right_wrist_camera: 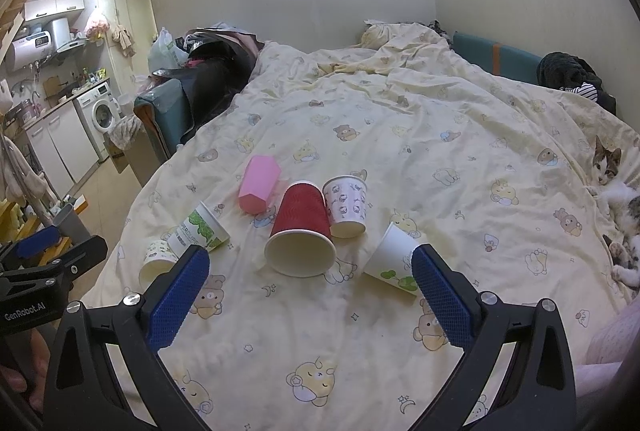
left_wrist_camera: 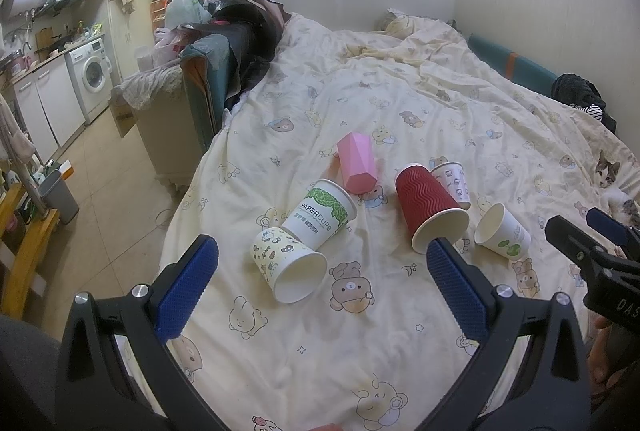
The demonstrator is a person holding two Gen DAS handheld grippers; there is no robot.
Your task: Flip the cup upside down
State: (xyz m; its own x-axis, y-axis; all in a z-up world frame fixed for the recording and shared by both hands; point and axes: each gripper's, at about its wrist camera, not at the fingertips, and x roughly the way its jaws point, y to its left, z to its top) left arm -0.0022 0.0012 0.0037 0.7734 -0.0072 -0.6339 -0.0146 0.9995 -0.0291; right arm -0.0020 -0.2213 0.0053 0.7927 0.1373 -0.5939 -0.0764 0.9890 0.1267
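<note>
Left wrist view first: the big quilt (left_wrist_camera: 400, 103), cream with cartoon bears, fills everything ahead of me, and all six cups lie tipped over on it in a loose cluster. Off at the right edge a cat (left_wrist_camera: 608, 171) sprawls on the bedding, well apart from the cups. My left gripper (left_wrist_camera: 320, 263) hangs above the quilt with its blue pads spread wide, pinching nothing; my right gripper (right_wrist_camera: 310, 269) is the same, jaws wide, nothing between them.

Now the cups, biggest down. The red ribbed cup (left_wrist_camera: 430, 205) lies on its side, mouth toward me, touching the small patterned cup (left_wrist_camera: 454, 183) behind it. The white PAPERCUPS cup (left_wrist_camera: 322, 215) with green leaves rests against the cartoon-print cup (left_wrist_camera: 286, 265), whose open mouth faces me. The pink faceted cup (left_wrist_camera: 356, 163) lies just beyond those. The white cup with a green sprout (left_wrist_camera: 504, 233) sits near the red one's right, close by my right pad in the right wrist view.
</note>
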